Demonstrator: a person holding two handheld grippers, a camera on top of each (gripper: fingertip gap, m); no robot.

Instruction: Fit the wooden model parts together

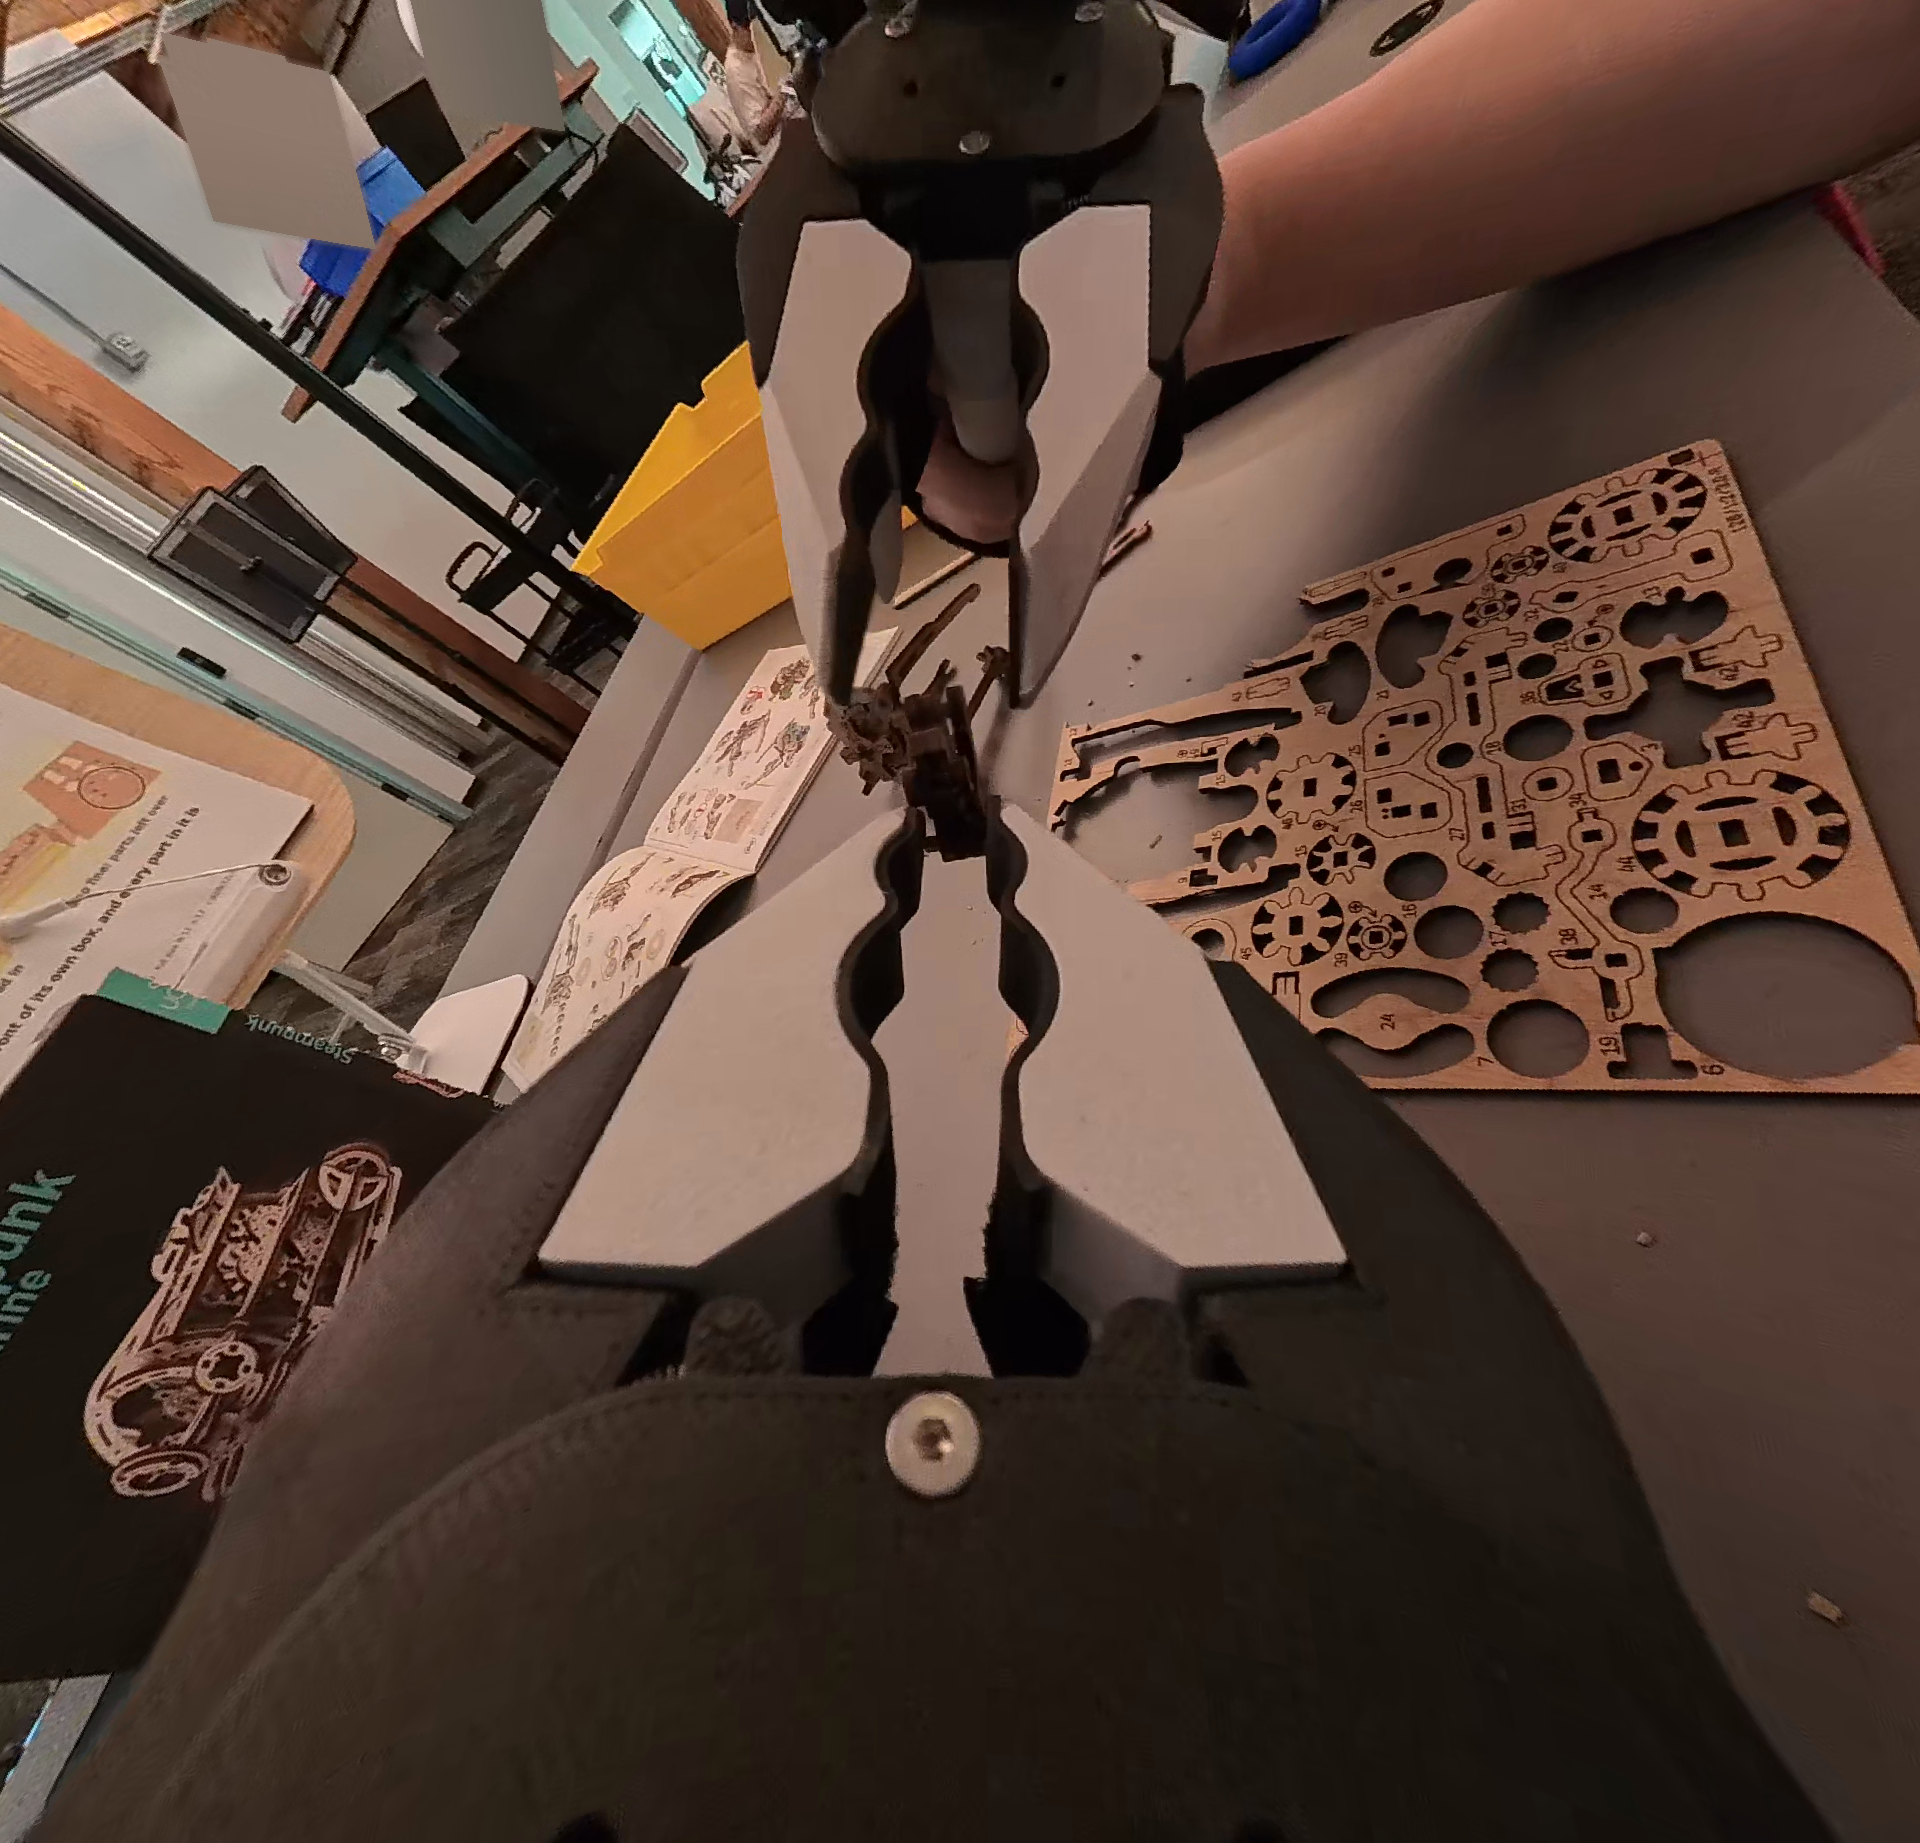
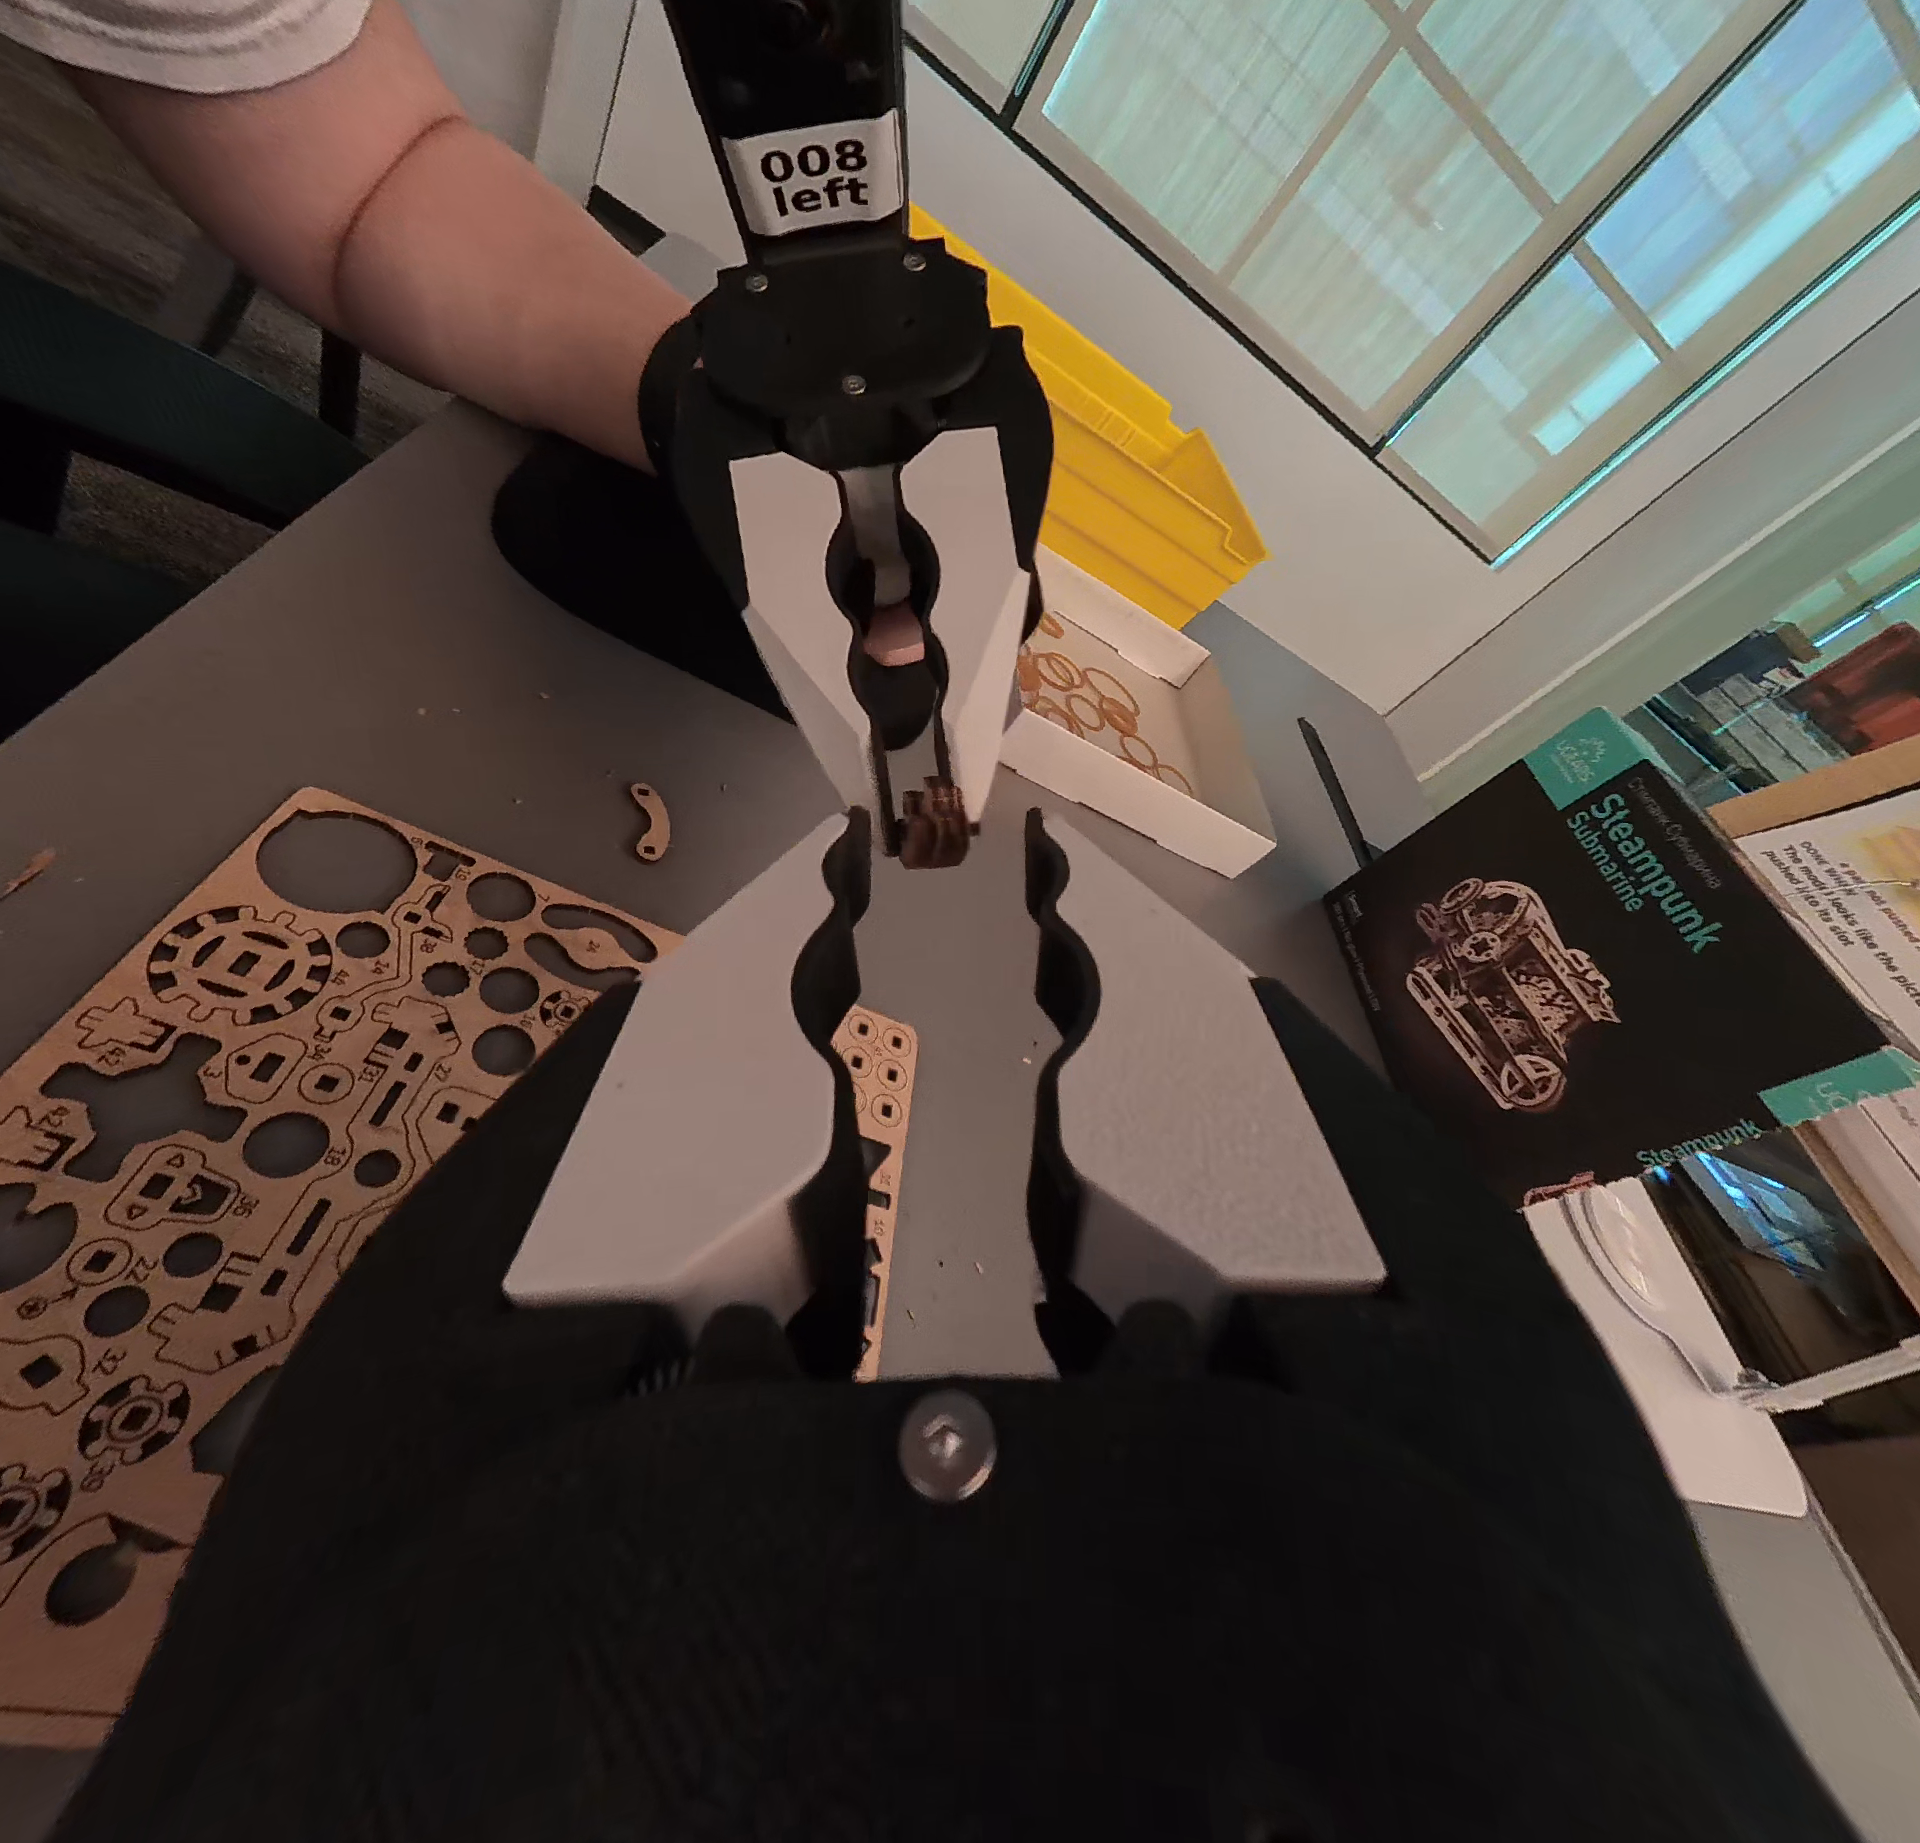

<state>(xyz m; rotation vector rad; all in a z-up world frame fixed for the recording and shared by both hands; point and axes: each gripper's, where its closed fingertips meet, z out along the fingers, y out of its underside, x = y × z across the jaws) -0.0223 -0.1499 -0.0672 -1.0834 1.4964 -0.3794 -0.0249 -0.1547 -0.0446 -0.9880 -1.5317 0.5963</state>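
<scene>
risk first: crushing or twisting the wooden sub-assembly if closed on too hard or off-centre by the right gripper. looks thin, spindly and laser-cut, so likely to snap at a peg or pop apart at a press-fit joint. could also slip or rotate inside the left gripper, pinched only at one small end, with most of the piece sticking out past the tips. if dropped, would probably land on the grey table between the punched plywood sheet and the open instruction booklet, perhaps shedding small parts.

jaws: left gripper clenched on the lower end of the sub-assembly, pads nearly meeting. right gripper released, wide gap, grasping nothing.

position: held in the air just off the sheet's booklet-side edge, above the table, not touching the sheet. from the right wrist view, level with the right gripper's tips and roughly centred in the gap, touching neither tip so far as can be told. from the left wrist view, same reading: right tips flanking the upper part, one on each side; contact with the thin projecting sticks hard to rule out.

loose curved piece lying just beyond the sheet's far edge, apart from both grippers.

best closed slowly, squarely, with light pressure.
</scene>
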